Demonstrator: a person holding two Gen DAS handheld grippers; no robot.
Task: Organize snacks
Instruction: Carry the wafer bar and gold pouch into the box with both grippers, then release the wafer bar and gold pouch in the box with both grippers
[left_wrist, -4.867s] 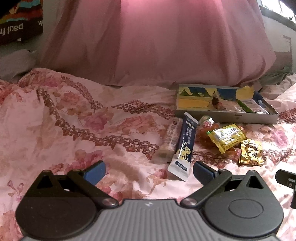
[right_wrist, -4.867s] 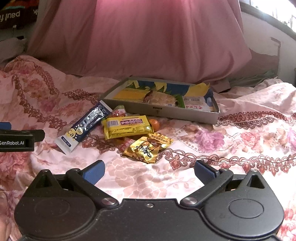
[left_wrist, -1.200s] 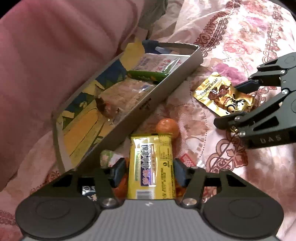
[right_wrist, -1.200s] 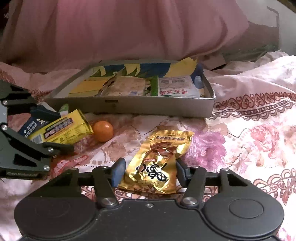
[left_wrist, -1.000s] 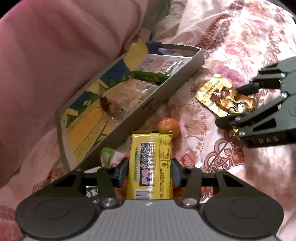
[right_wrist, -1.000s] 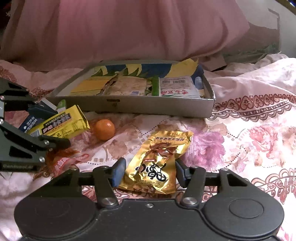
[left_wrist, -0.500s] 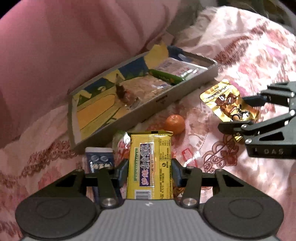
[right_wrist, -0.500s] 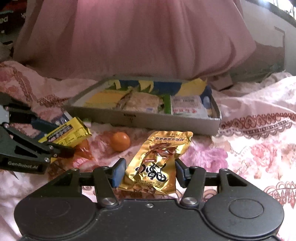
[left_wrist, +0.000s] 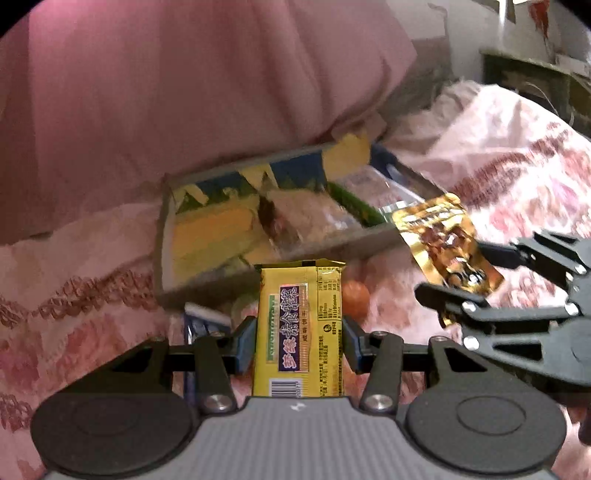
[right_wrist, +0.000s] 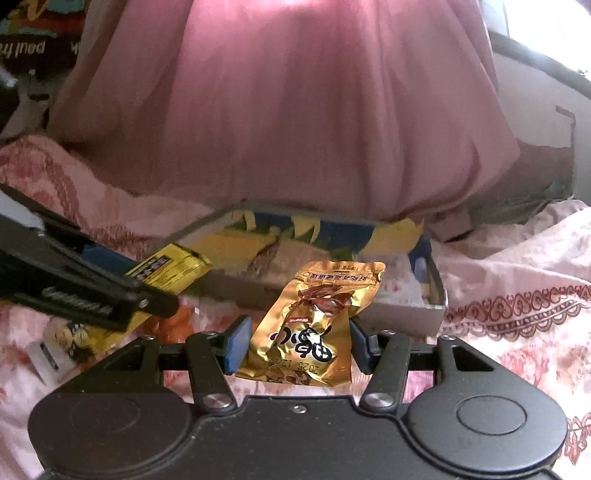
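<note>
My left gripper (left_wrist: 300, 341) is shut on a yellow snack bar (left_wrist: 301, 325) and holds it above the bedspread, in front of the grey snack box (left_wrist: 162, 258). My right gripper (right_wrist: 295, 341) is shut on a gold snack pouch (right_wrist: 314, 321) and holds it up before the same box (right_wrist: 437, 295). The pouch (left_wrist: 445, 247) and right gripper (left_wrist: 461, 275) show at the right of the left wrist view. The bar (right_wrist: 171, 271) and left gripper (right_wrist: 122, 277) show at the left of the right wrist view. The box holds several packets.
An orange ball-shaped snack (left_wrist: 356, 295) and a blue stick packet (left_wrist: 201, 321) lie on the floral bedspread (left_wrist: 74, 314) before the box. A white-and-blue packet (right_wrist: 55, 347) lies at lower left. A large pink pillow (right_wrist: 295, 110) rises behind the box.
Both grippers have lifted their snacks off the bedspread and moved toward the box. The views have tilted up, and the frames are blurred by motion.
</note>
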